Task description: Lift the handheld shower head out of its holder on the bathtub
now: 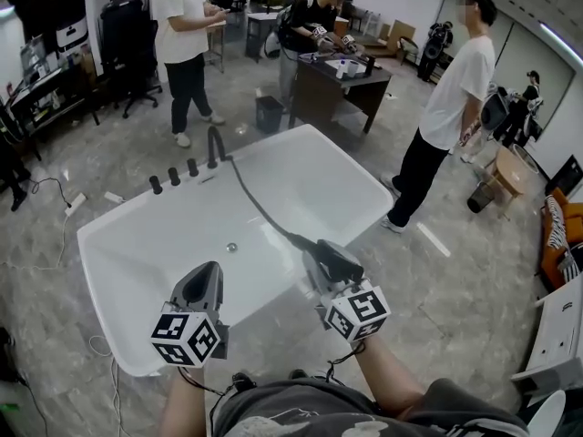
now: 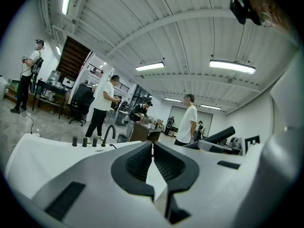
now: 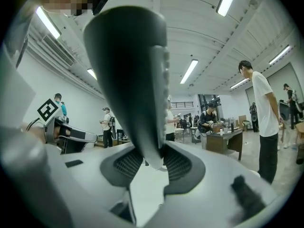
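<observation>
White tub [image 1: 118, 271] | R gripper [image 3: 153, 160] pinching dark tapered shower head [image 3: 135, 80] | L gripper [image 2: 152, 148] closed

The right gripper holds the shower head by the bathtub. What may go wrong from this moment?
1. The right gripper pinches only the narrow end of the shower head; its wider part stands above and may tip or slip out.
2. The hose runs across the bathtub back toward the faucet; pulling farther may tug it tight.
3. The left gripper is shut and empty, so nothing else supports the head.

Dark desk [image 1: 344, 82], black bin [image 1: 269, 114] near; ppl [image 1: 455, 94] standing; office chair [image 1: 125, 39] left.
</observation>
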Available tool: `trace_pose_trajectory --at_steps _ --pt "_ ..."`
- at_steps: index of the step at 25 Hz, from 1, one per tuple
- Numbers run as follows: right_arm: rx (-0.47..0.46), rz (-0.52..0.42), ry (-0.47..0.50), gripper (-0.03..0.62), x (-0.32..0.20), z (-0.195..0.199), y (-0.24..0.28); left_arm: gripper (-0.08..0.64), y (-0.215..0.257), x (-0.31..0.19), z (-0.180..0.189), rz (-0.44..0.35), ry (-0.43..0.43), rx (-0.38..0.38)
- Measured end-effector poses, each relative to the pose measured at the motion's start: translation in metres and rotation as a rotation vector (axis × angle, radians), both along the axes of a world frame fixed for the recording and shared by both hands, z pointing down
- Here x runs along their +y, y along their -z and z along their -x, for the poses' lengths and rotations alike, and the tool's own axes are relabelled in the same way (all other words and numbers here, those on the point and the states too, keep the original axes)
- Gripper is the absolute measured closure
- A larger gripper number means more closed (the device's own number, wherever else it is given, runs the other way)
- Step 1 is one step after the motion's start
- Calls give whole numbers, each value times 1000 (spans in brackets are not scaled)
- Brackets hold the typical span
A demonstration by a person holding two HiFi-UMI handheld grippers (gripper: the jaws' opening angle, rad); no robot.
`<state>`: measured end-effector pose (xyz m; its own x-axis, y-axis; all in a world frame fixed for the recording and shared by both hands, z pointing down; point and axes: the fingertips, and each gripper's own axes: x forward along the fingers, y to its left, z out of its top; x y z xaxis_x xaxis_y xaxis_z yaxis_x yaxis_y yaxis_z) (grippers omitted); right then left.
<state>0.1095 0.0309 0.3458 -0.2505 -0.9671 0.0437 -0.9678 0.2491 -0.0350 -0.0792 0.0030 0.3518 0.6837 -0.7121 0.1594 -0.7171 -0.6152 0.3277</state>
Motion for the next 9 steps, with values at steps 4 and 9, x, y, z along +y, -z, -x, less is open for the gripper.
trace_pose_trajectory --at_steps 4,9 --pt "10 5 -1 453 1 -1 -2 538 -2 2 -4 -1 -11 -2" --pt "19 14 6 452 -7 9 -5 538 -7 -2 3 2 -25 -9"
